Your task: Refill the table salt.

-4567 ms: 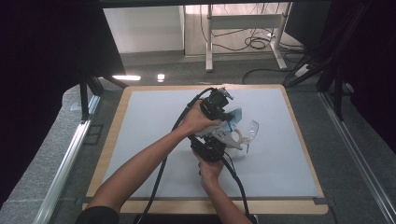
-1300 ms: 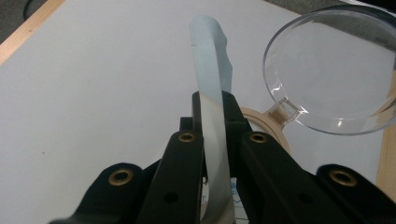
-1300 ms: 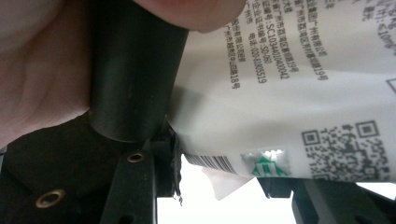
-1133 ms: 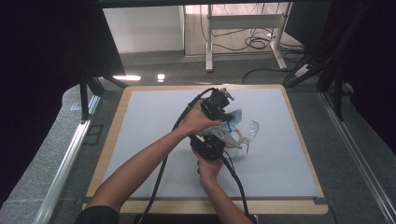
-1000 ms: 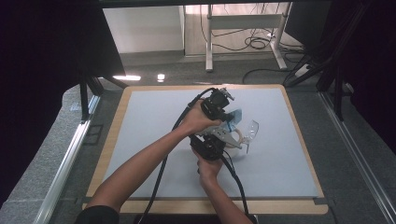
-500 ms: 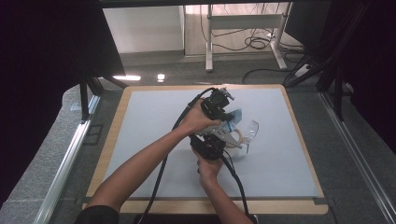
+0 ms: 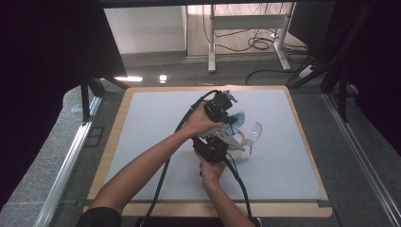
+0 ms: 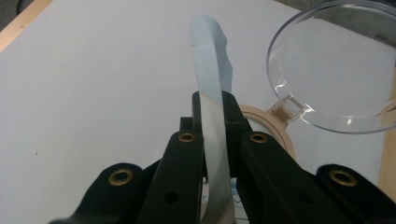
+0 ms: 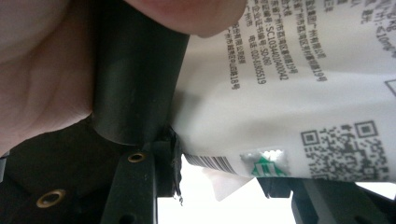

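Nothing has moved in the last little while. Both hands are just where they were, in the middle of the bench (image 7: 156, 123), a bit nearer its right edge than its left.

My left gripper (image 7: 231, 113) is squeezed almost all the way shut. It pinches a thin blue strip (image 8: 208, 60) that sticks up out of the jaws. My right gripper (image 7: 222, 141) is about half closed on a white packet (image 9: 289, 93) with small print and square codes on it. The packet sits between its jaws and presses on one of them.

I think the blue strip is the packet's top edge, but I cannot be sure. A clear round lid (image 8: 331, 70) and a tan ring (image 8: 275, 126) lie just beside the grippers.

Since nothing gave way, I think the packet is not open yet. Both grips look firm, so the pull apart is still to come.
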Tool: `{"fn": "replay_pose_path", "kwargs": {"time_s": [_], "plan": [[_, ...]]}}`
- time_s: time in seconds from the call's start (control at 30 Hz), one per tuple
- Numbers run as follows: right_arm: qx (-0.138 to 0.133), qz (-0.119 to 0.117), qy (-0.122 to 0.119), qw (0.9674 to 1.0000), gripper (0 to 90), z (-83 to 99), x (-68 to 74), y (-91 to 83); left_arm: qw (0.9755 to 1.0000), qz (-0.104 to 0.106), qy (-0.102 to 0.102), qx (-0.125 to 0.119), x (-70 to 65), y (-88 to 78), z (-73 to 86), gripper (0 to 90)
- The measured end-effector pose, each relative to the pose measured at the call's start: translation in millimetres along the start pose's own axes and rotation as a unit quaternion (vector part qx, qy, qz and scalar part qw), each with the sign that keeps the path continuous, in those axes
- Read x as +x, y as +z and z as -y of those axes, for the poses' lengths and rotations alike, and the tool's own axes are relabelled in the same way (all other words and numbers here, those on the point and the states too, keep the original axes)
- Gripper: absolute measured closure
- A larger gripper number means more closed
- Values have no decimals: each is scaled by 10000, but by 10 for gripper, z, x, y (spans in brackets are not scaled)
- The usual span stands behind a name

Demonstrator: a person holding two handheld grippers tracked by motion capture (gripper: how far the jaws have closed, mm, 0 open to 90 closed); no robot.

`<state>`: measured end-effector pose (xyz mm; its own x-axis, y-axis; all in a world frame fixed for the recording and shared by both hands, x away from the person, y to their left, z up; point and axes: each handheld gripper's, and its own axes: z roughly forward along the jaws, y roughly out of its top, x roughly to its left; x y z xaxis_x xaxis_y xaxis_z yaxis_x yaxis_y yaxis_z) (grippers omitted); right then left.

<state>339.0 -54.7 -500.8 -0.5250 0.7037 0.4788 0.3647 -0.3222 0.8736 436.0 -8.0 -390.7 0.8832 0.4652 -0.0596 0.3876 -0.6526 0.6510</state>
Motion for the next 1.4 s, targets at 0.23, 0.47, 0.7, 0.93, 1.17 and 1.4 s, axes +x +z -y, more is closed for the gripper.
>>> {"fn": "replay_pose_path", "kwargs": {"time_s": [0.23,0.47,0.7,0.93,1.17,1.4], "plan": [[-14,-6,-12,10000,571,-2,0,-12,10000,-3,0,-19,-16,-11,-2,889],[-23,-28,-3,10000,571,0,20,-9,10000,-11,11,-17,-11,-32,8,890],[-19,-24,-8,10000,572,2,18,-2,10000,-8,-13,-34,-7,-28,12,889],[-3,-22,-29,10000,573,4,23,-1,10000,-11,-39,-41,-5,-28,21,889],[-8,-17,-22,10000,573,7,26,3,10000,-10,-28,-27,0,-27,23,889],[-21,11,-9,10000,574,5,33,22,10000,-20,-26,-8,17,-28,18,890]]}}
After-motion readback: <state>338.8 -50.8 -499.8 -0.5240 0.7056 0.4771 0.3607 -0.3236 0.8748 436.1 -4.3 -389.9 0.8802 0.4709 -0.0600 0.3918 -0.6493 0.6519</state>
